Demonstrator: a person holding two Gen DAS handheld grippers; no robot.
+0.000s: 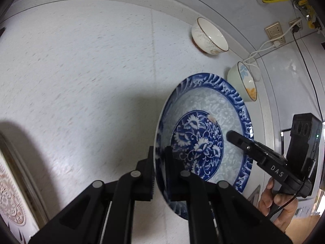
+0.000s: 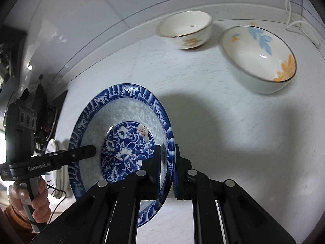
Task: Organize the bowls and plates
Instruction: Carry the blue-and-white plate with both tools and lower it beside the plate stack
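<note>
A blue-and-white floral plate point(image 1: 203, 138) is held off the white counter by both grippers, one on each side of its rim. My left gripper point(image 1: 159, 162) is shut on the plate's near rim. My right gripper point(image 2: 167, 162) is shut on the opposite rim of the same plate point(image 2: 121, 142). The right gripper also shows in the left wrist view point(image 1: 239, 140), and the left gripper in the right wrist view point(image 2: 89, 151). A small white bowl with a brown rim point(image 1: 209, 35) point(image 2: 186, 29) and a wider flowered bowl point(image 1: 243, 81) point(image 2: 260, 59) stand on the counter by the wall.
The white speckled counter point(image 1: 91, 81) runs to a tiled wall with sockets point(image 1: 274, 31) and white cables. A patterned plate edge point(image 1: 12, 193) lies at the left. Dark kitchenware point(image 2: 48, 118) stands behind the left gripper.
</note>
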